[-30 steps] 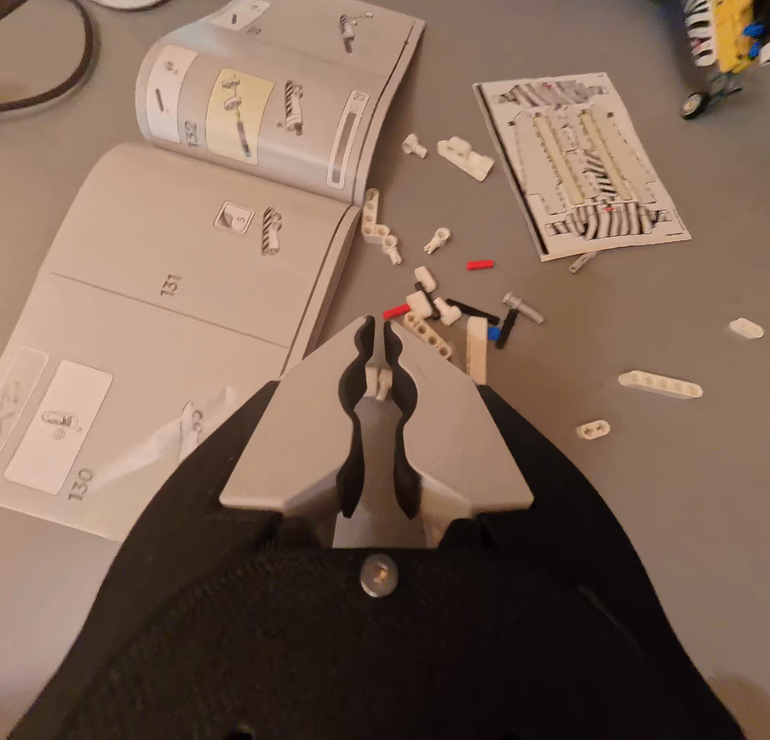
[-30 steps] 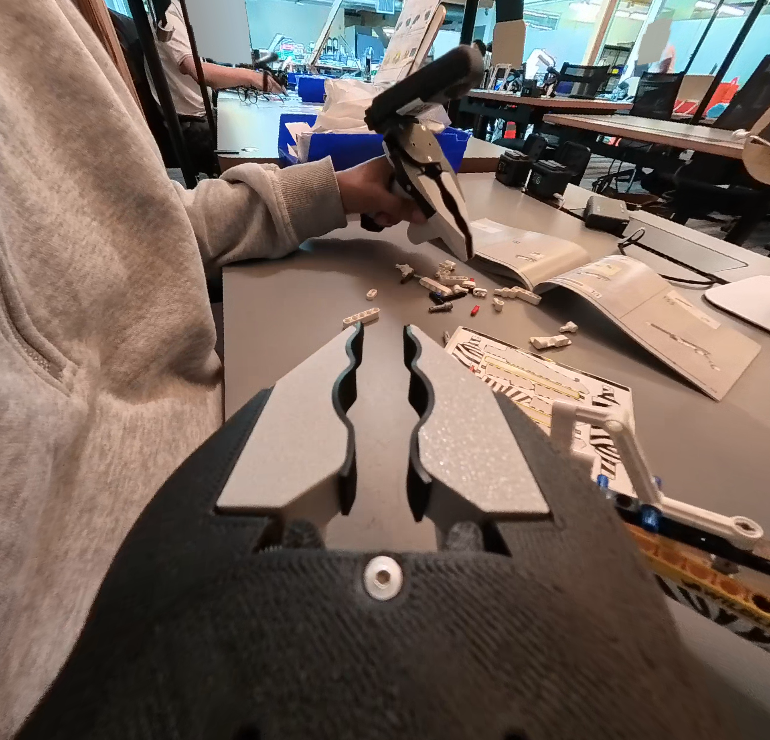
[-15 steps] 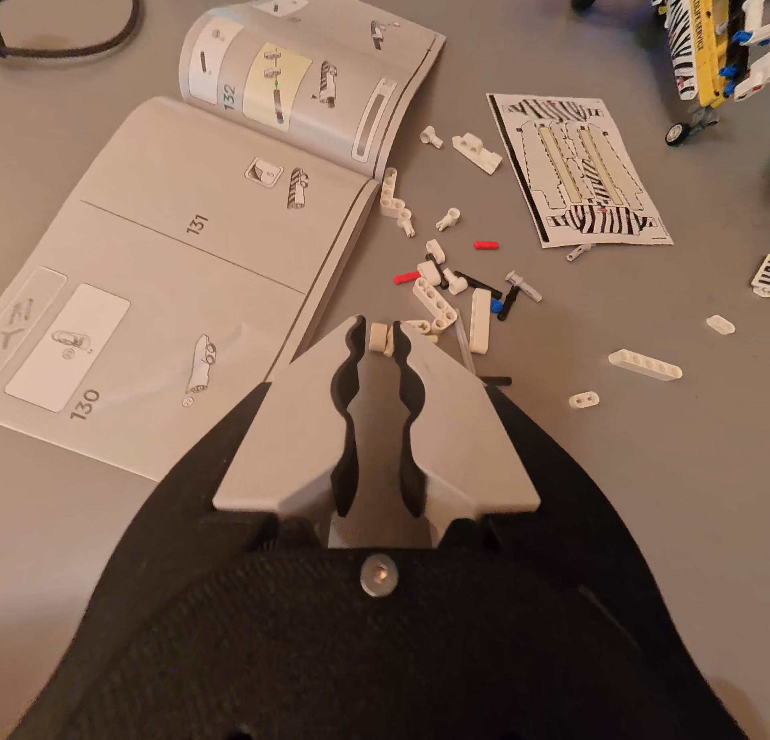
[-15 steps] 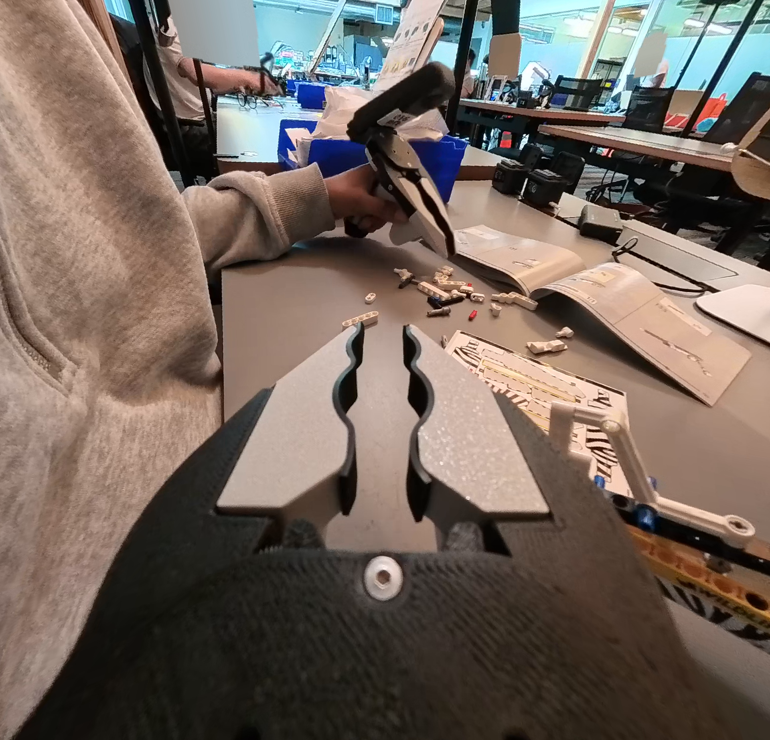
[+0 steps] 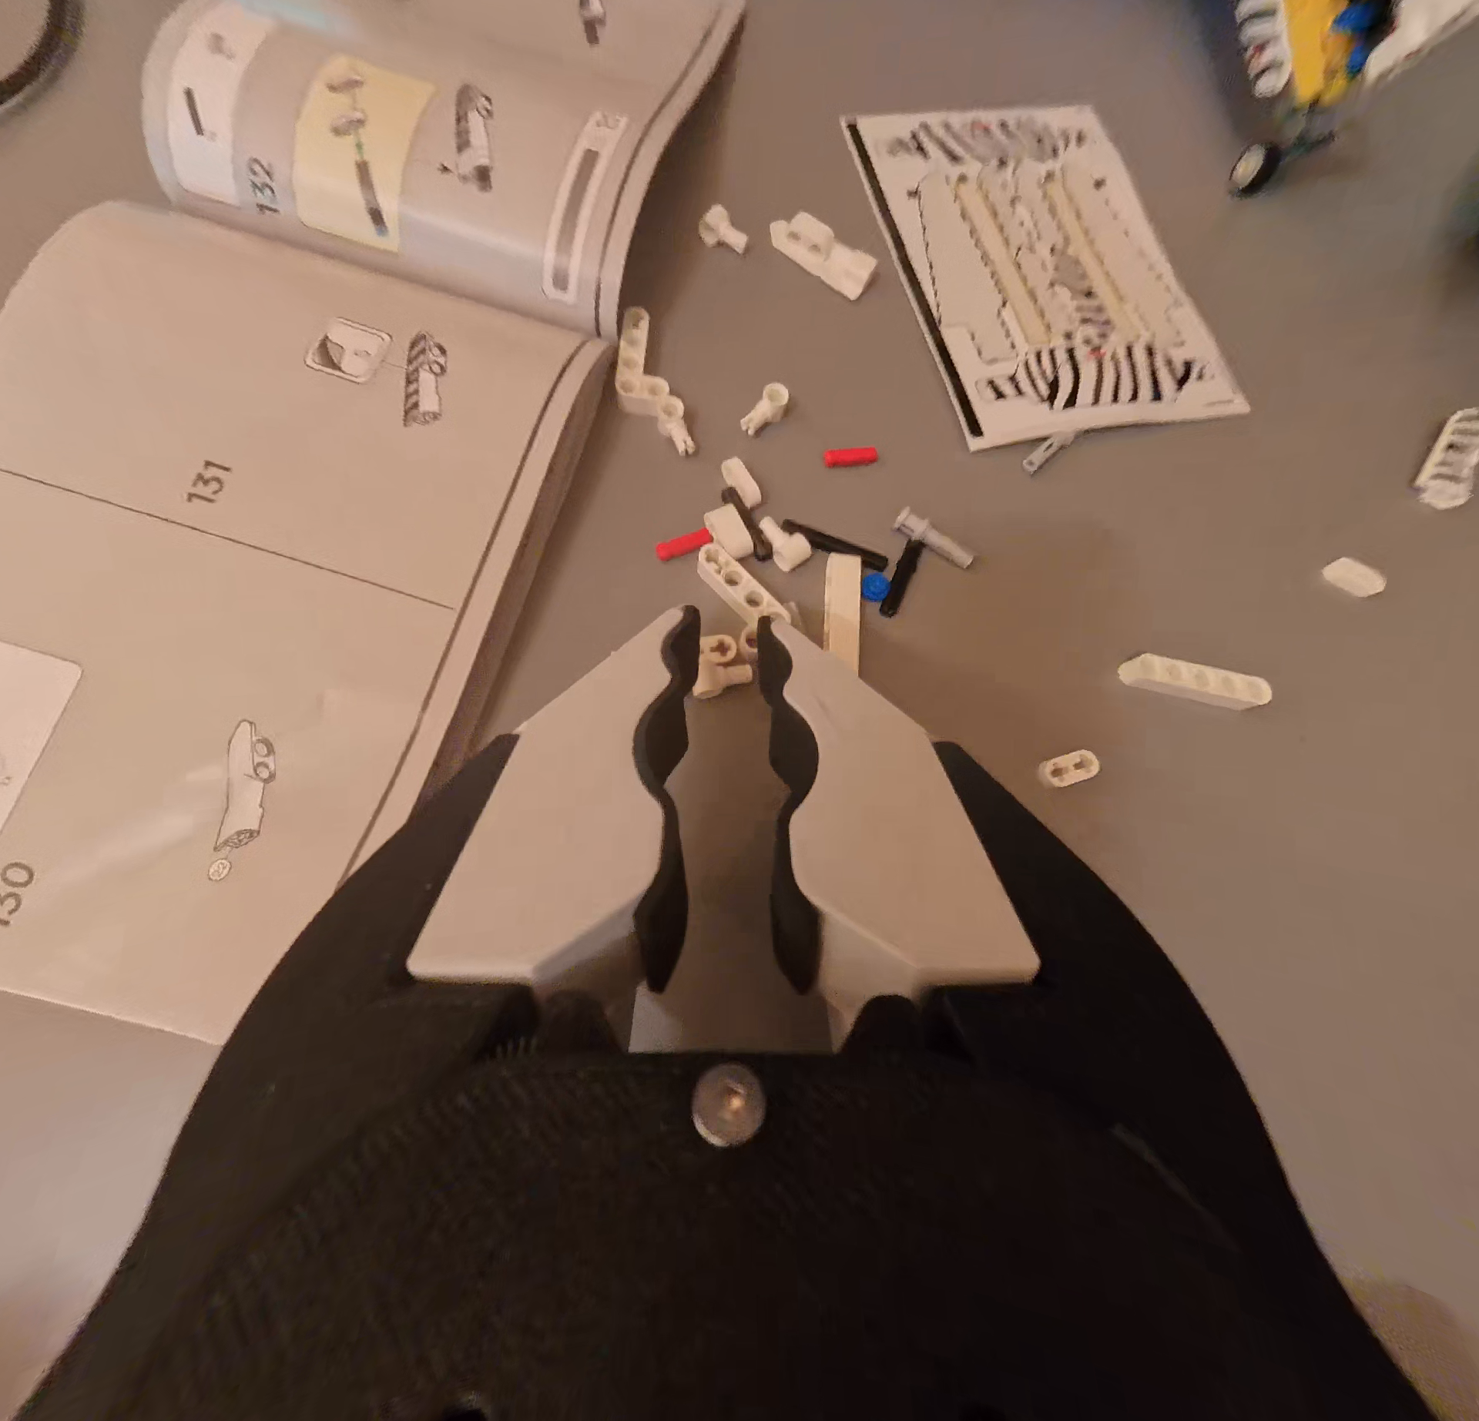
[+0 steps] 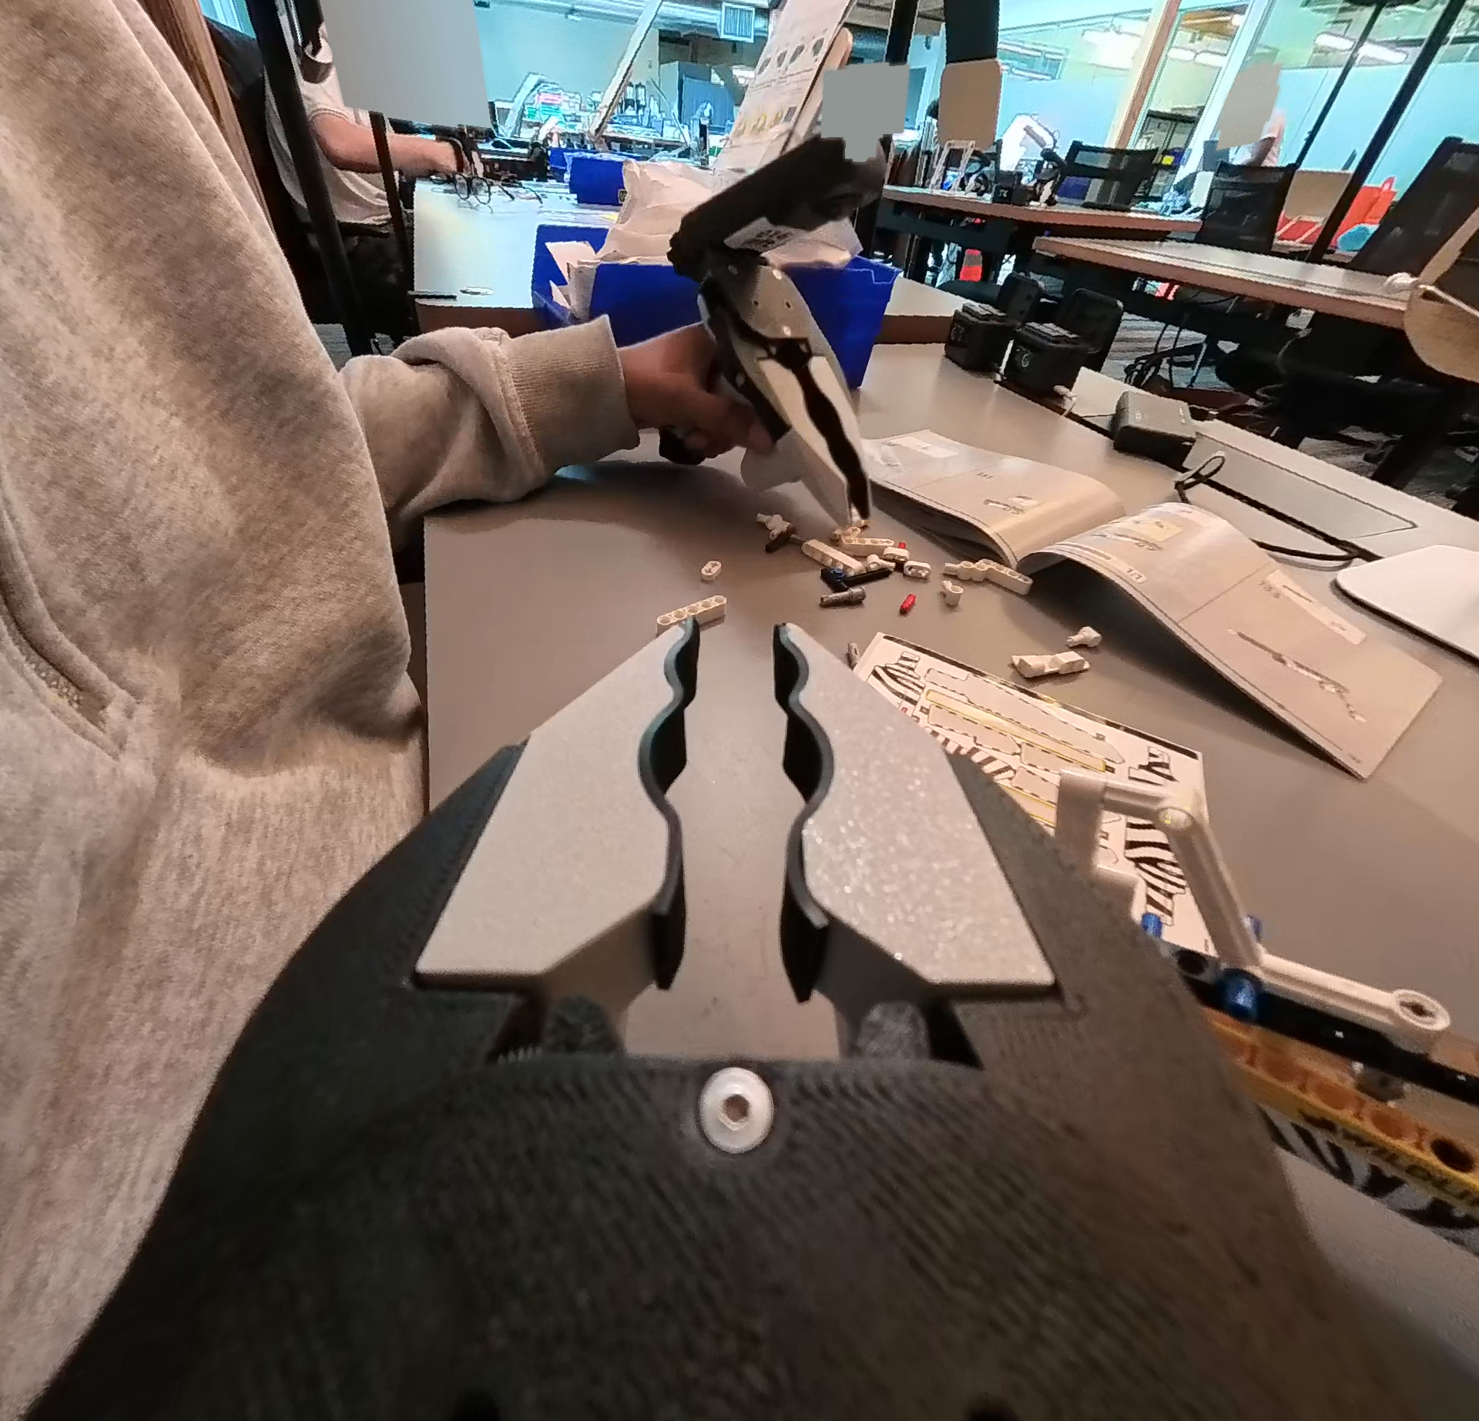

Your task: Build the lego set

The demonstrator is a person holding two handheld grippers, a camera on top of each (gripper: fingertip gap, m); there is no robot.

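Grey tabletop [image 5: 1200, 942] carries scattered Lego pieces beside the open manual [image 5: 280, 502], so my left claw [image 5: 727, 637] straddles, jaws narrowly parted, a small white connector [image 5: 720, 662], ready to pinch.

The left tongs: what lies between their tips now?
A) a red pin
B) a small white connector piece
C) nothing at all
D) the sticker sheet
B: a small white connector piece sits between the open tips of the left tongs, down at the pile of parts.

Dim, warm, motion-blurred left view — right view bright, sharp.
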